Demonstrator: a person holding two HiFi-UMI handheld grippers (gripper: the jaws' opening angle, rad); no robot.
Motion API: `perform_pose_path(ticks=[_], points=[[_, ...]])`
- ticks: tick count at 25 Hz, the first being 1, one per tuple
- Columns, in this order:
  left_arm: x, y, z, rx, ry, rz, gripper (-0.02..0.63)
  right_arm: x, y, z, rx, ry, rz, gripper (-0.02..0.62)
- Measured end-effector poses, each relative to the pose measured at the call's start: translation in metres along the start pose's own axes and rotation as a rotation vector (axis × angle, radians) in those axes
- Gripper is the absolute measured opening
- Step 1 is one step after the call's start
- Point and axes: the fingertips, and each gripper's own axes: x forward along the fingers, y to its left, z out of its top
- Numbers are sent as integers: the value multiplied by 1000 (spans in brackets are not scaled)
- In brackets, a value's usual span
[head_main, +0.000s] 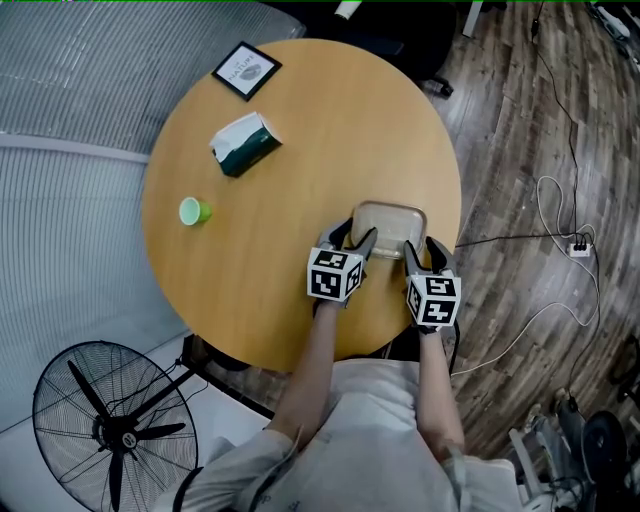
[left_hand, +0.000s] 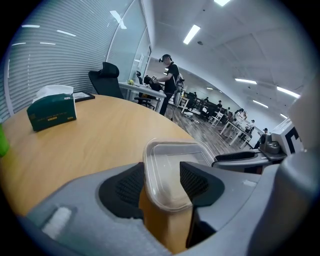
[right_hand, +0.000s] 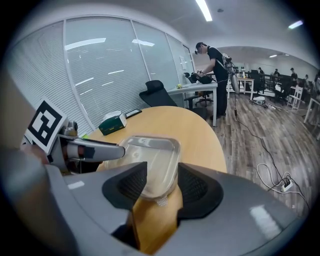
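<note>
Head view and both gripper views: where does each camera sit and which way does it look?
Head view: on the person's head, facing steeply down at the table; forearms, left tool and right tool show.
Left gripper view: on the left tool, facing along its jaws over the clear container.
Right gripper view: on the right tool, likewise, from the other corner.
Shared: all show the clear container and tissue box.

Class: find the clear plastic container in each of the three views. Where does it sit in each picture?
Head view: clear plastic container, just right of centre.
Left gripper view: container, low centre, between the jaws.
Right gripper view: container, low centre, between the jaws.
Shared landmark: green tissue box.
</note>
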Motion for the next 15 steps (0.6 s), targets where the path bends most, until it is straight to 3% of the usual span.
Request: perform_pose_path(ticks=[15], points=[[-13, -7, 4, 3, -21, 4, 235, -10, 8, 2, -1, -6, 14, 179]])
